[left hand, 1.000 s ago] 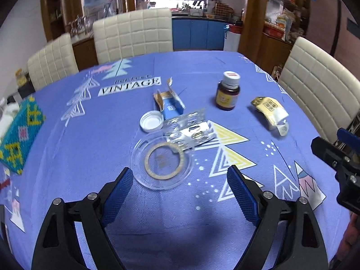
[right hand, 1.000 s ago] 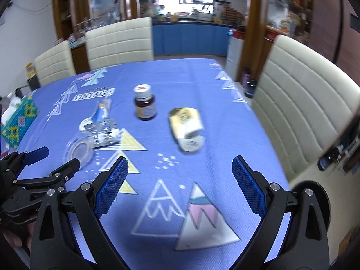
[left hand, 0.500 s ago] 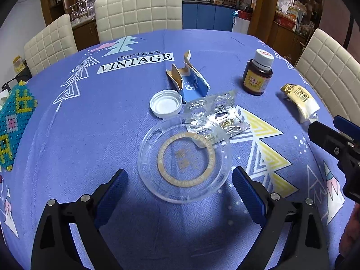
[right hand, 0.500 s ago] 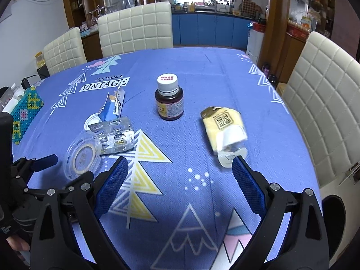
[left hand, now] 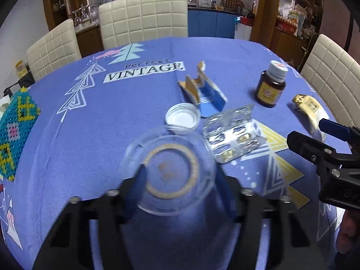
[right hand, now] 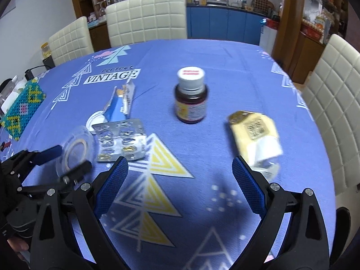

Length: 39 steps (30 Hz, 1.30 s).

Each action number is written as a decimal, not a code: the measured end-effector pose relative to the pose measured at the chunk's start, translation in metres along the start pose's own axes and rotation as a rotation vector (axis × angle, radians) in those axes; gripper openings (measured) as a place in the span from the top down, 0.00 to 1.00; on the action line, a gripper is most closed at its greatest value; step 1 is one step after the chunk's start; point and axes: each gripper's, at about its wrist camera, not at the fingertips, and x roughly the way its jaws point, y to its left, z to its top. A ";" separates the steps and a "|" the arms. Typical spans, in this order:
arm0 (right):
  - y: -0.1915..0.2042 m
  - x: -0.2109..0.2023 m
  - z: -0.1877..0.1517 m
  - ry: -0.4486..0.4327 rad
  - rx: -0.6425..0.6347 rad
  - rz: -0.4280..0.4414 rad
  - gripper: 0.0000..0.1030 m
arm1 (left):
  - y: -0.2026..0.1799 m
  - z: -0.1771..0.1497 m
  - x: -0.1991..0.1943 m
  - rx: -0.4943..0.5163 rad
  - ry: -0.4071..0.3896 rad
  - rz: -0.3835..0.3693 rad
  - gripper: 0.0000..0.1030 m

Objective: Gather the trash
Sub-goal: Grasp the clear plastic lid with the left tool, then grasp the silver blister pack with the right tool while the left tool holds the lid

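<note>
A clear round plastic lid (left hand: 171,171) with a tan ring lies on the blue tablecloth (left hand: 112,117). My left gripper (left hand: 180,177) has its blurred fingers on either side of the lid; contact is unclear. Beyond it lie a white cap (left hand: 182,117), a torn blue box (left hand: 203,91), silver blister packs (left hand: 234,135), a brown pill bottle (left hand: 271,85) and a yellow wrapper (left hand: 311,110). My right gripper (right hand: 180,184) is open and empty above the cloth, the wrapper (right hand: 256,132) just beyond its right finger and the bottle (right hand: 190,99) ahead. The lid also shows in the right wrist view (right hand: 75,150).
A beaded tissue box (left hand: 13,130) sits at the table's left edge. Cream padded chairs (left hand: 144,15) stand around the far and right sides (right hand: 333,103). Cabinets and shelves line the room behind.
My left gripper has moved forward and its fingers have closed in around the clear lid. My right gripper has moved forward toward the wrapper and bottle, still open.
</note>
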 end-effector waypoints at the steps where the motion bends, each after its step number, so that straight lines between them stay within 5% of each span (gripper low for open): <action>1: 0.004 0.002 0.001 0.003 -0.008 0.008 0.10 | 0.005 -0.001 0.001 -0.015 0.011 -0.003 0.55; 10: 0.044 0.023 0.008 0.022 -0.090 0.081 0.05 | 0.033 -0.006 0.000 -0.049 0.009 0.025 0.55; 12: 0.050 0.027 0.010 0.020 -0.104 0.078 0.04 | 0.038 -0.007 -0.002 -0.065 0.006 0.028 0.46; 14: 0.051 0.030 0.014 0.018 -0.100 0.077 0.04 | 0.044 -0.009 -0.007 -0.087 -0.019 0.057 0.28; 18: 0.052 0.034 0.018 0.012 -0.103 0.070 0.04 | 0.054 -0.010 -0.013 -0.113 -0.049 0.075 0.16; 25: 0.049 0.042 0.020 0.016 -0.100 0.055 0.04 | 0.053 -0.005 -0.001 -0.096 -0.009 0.009 0.16; 39: 0.061 0.054 0.025 0.032 -0.134 0.068 0.04 | 0.056 0.000 0.018 -0.071 0.014 0.051 0.14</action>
